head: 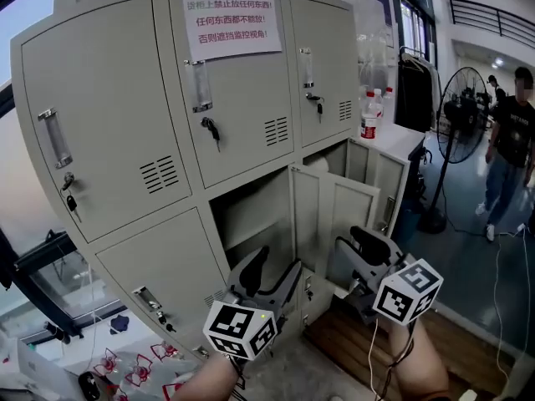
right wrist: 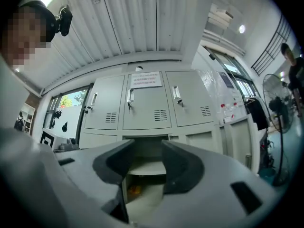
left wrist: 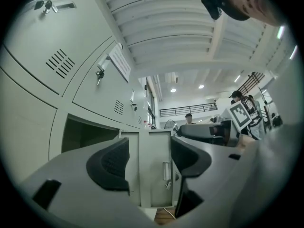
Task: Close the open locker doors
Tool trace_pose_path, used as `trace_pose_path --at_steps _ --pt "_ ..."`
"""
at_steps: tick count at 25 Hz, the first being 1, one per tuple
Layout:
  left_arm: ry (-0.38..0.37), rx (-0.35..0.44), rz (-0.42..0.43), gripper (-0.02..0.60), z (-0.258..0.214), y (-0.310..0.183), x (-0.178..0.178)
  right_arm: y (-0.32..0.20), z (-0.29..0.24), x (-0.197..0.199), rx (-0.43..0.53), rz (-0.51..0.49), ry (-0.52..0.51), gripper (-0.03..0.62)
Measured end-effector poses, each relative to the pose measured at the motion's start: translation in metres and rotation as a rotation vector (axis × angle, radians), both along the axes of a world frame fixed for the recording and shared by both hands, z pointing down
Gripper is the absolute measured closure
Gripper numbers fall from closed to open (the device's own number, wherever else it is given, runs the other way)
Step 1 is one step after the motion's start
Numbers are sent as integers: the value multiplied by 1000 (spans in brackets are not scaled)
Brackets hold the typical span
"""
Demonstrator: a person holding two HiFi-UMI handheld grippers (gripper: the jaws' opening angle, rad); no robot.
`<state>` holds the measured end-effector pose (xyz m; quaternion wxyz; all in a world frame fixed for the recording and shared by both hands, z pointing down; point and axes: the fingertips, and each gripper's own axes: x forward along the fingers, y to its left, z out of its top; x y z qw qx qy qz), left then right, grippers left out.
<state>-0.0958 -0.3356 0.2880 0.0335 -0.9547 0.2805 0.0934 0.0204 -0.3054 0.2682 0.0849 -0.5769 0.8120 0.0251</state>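
Grey locker bank (head: 109,98) filled most of the head view. All three upper doors were shut, and so was the lower left door. A paper notice (head: 231,23) was taped on the top middle door. The lower middle compartment (head: 251,215) stood open, with a shelf visible inside in the right gripper view. Its door (head: 347,215) was swung out toward the right. A second open door (head: 390,182) was on the lower right compartment. The panels overlapped there, so which leaf belonged to which hinge is only my best reading. A floor fan (head: 461,111) and a person (head: 512,140) stood well off to the right, not involved.

The left gripper (head: 276,263) was low in front of the open middle compartment, fingers spread, with nothing between them. The right gripper (head: 351,253) was just before the swung-out doors, fingers likewise spread and empty. Neither touched a door yet.

The step looked like the approach, with no door closed so far. To do it well, there is probably no need to pinch. Set one finger's flat side on a door's outer face near its free edge, far from the hinge. Push along the door's arc until it seats flush. Keep the other gripper clear of the closing gap. Take the doors one at a time so the leaves don't foul each other.
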Motion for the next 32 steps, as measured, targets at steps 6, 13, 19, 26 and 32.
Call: trace_pose_path --at_steps 6,13,19,26,32 --pt "-19 -30 43 307 17 9 20 16 11 26 -10 62 6 432" --pt "-40 -44 65 292 31 17 42 20 20 48 -6 83 40 414" --pt "-32 -65 50 285 40 16 65 7 34 82 -36 88 40 402" --pt "-50 -85 3 284 55 11 90 -21 49 113 -72 39 3 404" --pt "-62 -94 -58 284 59 3 99 -48 59 127 -96 -20 -23 404"
